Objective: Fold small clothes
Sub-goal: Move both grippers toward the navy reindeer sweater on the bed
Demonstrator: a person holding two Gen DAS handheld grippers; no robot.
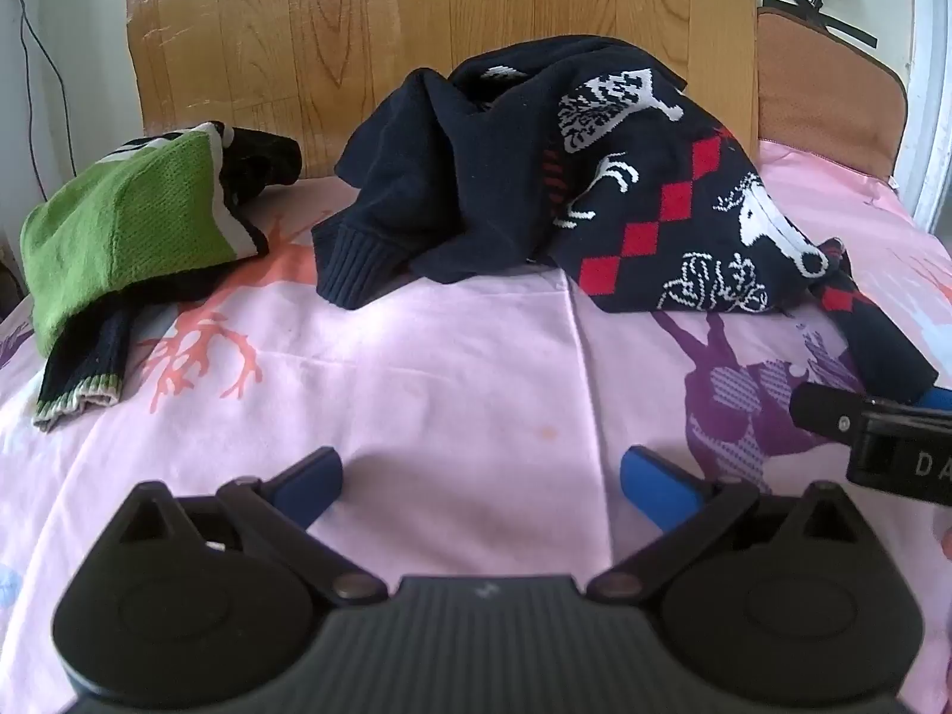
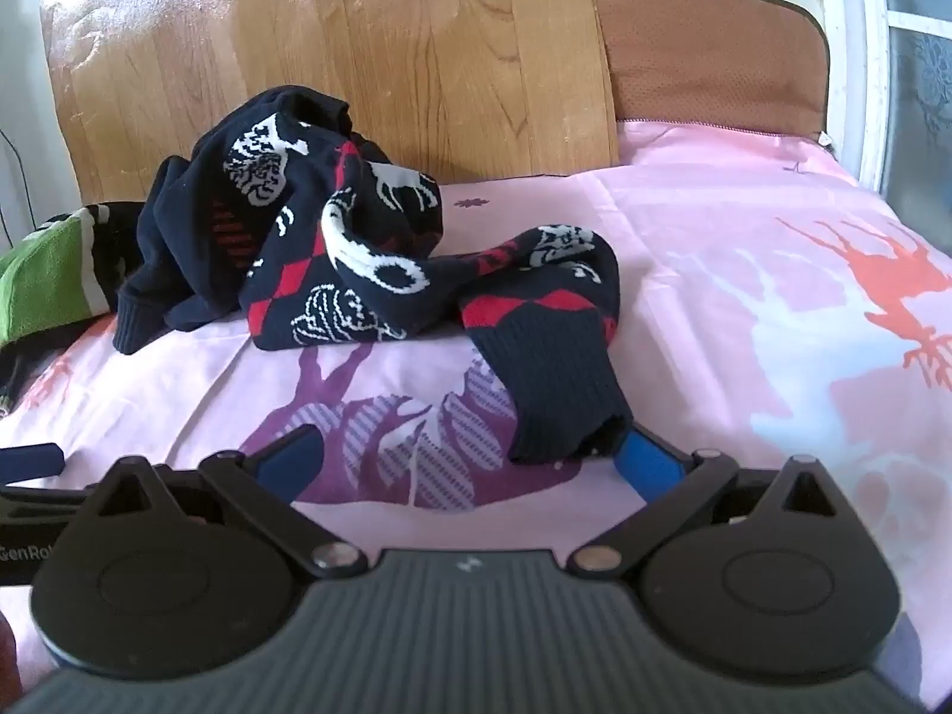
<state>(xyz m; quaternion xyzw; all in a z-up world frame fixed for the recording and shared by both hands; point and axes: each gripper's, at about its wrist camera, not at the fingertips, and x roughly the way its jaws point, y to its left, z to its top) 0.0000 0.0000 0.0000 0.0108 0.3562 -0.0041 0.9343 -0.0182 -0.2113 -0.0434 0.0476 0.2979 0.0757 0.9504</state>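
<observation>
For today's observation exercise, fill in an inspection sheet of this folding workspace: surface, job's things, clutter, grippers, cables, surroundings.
Surface: pink bedsheet with deer prints, creased.
Job's things: navy patterned sweater heaped and unfolded, one sleeve cuff stretched toward the right gripper; green-and-black garment crumpled on the left.
Clutter: nothing seen.
Grippers: left gripper open over bare sheet, holding nothing; right gripper open, the cuff lying against its right finger, not clamped.
Cables: thin dark cable down the wall at far left.
Surroundings: wooden headboard, brown cushion, window frame at right.
</observation>
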